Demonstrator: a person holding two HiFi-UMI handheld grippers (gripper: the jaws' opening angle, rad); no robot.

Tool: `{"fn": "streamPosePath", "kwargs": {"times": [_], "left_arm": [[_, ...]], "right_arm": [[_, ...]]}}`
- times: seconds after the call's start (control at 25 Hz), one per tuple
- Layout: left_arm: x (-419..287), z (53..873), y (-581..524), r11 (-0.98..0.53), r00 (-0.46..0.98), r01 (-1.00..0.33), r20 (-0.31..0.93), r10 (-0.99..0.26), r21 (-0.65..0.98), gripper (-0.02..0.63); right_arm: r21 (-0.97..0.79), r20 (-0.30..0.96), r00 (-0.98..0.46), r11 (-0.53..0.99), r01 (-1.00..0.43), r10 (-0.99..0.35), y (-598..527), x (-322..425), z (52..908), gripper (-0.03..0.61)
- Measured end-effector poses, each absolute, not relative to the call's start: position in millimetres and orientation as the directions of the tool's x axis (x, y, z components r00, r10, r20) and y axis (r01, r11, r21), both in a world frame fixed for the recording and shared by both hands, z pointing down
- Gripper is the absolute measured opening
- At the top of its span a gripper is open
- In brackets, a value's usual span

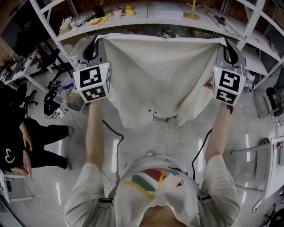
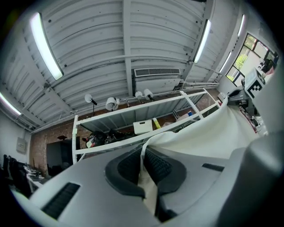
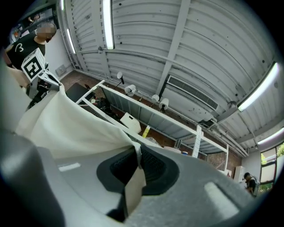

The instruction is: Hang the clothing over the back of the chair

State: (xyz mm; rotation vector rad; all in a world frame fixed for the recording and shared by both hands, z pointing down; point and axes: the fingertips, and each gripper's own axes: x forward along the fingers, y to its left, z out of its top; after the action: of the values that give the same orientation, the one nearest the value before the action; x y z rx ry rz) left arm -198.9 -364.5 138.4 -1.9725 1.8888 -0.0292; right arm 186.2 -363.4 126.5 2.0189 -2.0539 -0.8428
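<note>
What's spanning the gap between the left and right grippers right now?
A cream cloth garment, spread from one to the other: the left gripper and right gripper each pinch a top corner. It shows best in the head view.

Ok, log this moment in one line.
left gripper: shut on cream fabric garment | right gripper: shut on garment | garment: spread between them

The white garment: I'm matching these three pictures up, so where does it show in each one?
Head view: white garment spread across the upper centre.
Left gripper view: bottom centre in the jaws, rising to the right.
Right gripper view: bottom centre in the jaws, rising to the left.
Shared landmark: the white shelf rack behind it.
</note>
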Motion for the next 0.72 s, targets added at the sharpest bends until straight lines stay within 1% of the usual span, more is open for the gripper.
{"fn": "streamPosePath", "kwargs": {"times": [0.48,0.72], "left_arm": [[-206.0,237.8,-400.9,-0.056,0.083,-0.947,-0.073,-0.994,-0.315,0.015],[-203.9,273.1,-403.7,-0.082,0.091,-0.945,-0.016,-0.996,-0.316,0.015]], "right_arm": [[0.556,-0.043,-0.079,0.042,-0.83,-0.996,-399.6,177.8,227.5,0.012],[0.571,0.035,-0.075,0.081,-0.817,-0.997,-403.7,179.1,263.7,0.012]]}}
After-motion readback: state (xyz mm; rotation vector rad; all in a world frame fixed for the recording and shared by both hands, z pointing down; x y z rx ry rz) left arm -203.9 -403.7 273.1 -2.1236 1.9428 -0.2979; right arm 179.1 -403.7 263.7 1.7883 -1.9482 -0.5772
